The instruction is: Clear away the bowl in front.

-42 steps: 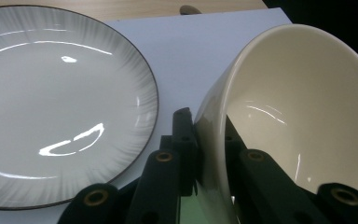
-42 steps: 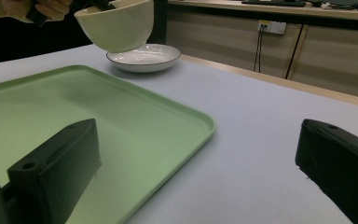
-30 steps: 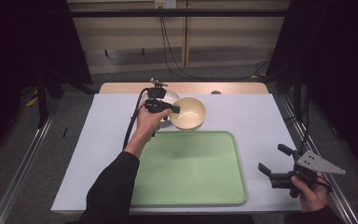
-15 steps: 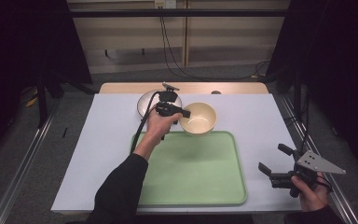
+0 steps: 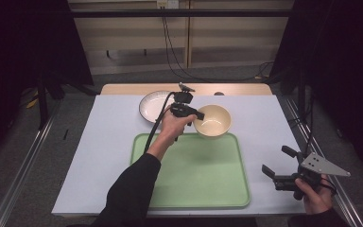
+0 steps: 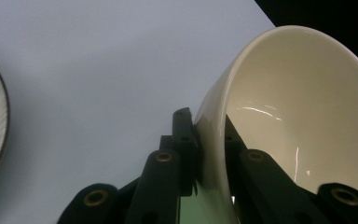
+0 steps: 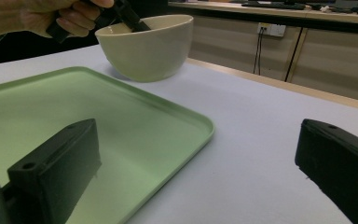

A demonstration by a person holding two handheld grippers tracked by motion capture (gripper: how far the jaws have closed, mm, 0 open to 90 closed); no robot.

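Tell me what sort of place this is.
Probably a lab or recording setup, not a kitchen: dark curtains flank a white-covered table, cables hang from a wall socket, and hand-held grippers work with a cream ceramic bowl beside a pale green plastic tray.

surface: table (image 5: 99, 156), pale sheet covering top, wooden strip along far edge | on surface: green tray (image 5: 203, 179) near side centre; striped plate (image 5: 152, 105) far side; cream bowl (image 5: 212, 121) just beyond tray's far rim
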